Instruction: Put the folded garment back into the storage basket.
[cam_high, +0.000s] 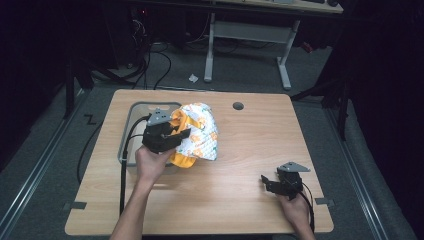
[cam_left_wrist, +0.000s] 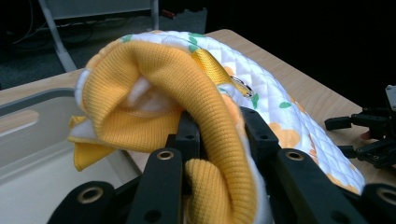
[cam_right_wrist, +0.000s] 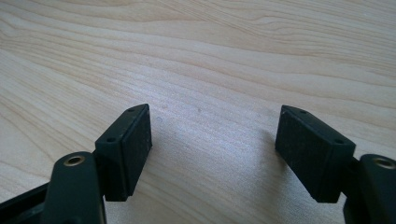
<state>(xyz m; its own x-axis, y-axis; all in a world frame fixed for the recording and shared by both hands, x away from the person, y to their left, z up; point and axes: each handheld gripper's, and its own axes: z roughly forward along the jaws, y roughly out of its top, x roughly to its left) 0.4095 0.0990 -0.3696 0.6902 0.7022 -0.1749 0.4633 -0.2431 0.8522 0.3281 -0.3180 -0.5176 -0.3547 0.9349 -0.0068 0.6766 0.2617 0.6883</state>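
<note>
**High view.** Though bunched and hard to read, looked like a small quilted garment (cam_high: 200, 132), white with orange print and yellow ribbed trim. Hung over the near right corner of the grey tub (cam_high: 131, 114), at the left of the wooden table (cam_high: 240, 150). Was pinched at the ribbed edge by the left gripper (cam_high: 182, 134), clenched on the fabric. Probably taken there so that one firm hem could carry the whole bundle, rather than loose quilting. Came in from the bottom edge on a straight forearm, with the left hand (cam_high: 150, 162) wrapped under the tool's body and the jaws aimed right, roughly level. Kept the right gripper (cam_high: 265, 182) low at the near right of the table, well apart from the garment, in the right hand (cam_high: 295, 207); presumably parked until needed.

**Left gripper view.** Showed yellow ribbing (cam_left_wrist: 163, 79) folded thick between both black jaws and squeezed from either side. Draped quilted cloth beyond, with a small metal ring (cam_left_wrist: 240, 86) on a yellow strap. Hung over the tub's pale inside (cam_left_wrist: 32, 140) at the left, over bare wood at the right.

**Right gripper view.** Stood released, pads (cam_right_wrist: 133, 140) wide apart, with nothing but wood grain (cam_right_wrist: 210, 46) between them. Pointed down at a slant, close over the table top.
</note>
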